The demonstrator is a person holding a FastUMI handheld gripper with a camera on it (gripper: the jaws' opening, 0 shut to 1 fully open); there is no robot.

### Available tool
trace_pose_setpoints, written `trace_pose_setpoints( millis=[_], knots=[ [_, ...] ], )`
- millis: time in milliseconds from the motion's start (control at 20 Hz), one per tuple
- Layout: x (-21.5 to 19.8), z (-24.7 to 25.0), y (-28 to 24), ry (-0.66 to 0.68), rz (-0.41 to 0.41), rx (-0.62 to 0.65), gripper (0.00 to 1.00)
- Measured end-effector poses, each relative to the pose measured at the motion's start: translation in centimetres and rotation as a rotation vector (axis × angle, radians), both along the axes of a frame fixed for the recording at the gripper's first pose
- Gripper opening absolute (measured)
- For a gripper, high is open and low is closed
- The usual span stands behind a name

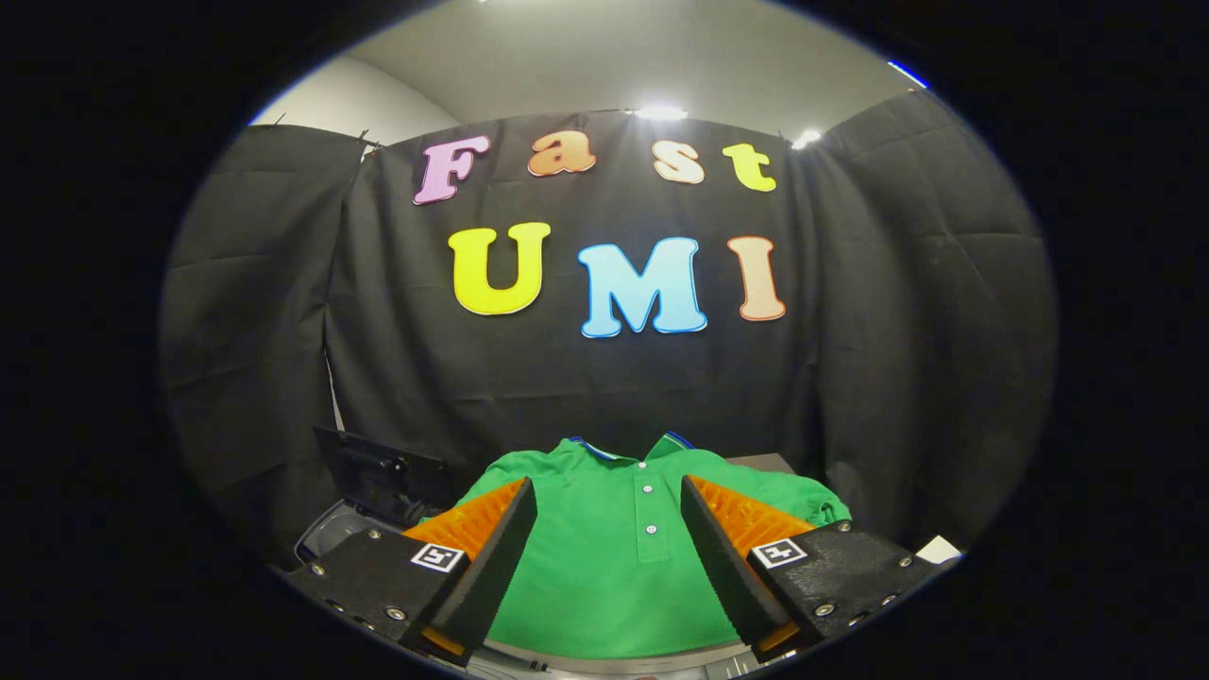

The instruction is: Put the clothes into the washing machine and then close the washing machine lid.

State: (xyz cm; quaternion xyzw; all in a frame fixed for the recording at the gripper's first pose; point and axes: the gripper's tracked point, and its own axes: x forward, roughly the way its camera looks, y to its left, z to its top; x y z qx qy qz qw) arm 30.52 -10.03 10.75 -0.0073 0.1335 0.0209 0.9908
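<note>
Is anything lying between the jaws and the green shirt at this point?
Nothing visible does. The gripper has its jaws open, and the green polo shirt lies spread flat between and just ahead of them, its button placket centred in the gap. The washing machine lid stands open beyond the shirt's side.

One green polo shirt (604,557) lies spread flat, and it is the only garment. Its placket carries three white buttons (647,510) in a row, running down from the shirt's collar. One gripper (609,529) hangs over the shirt with two fingers (491,567) spread wide apart, one to either side of the button row. Each finger's mount bears one square marker, two in all. One dark washing machine (378,491) stands just beside the shirt, its single lid raised.
</note>
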Motion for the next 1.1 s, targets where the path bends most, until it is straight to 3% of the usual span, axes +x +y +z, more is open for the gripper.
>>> trace_pose_setpoints(
  millis=[650, 1100],
  knots=[
    [8.4, -5.9, -1.7, 0.252, -0.009, -0.041, 0.95],
    [9.3, -9.7, -2.8, 0.442, -0.007, 0.008, 0.95]
  ],
)
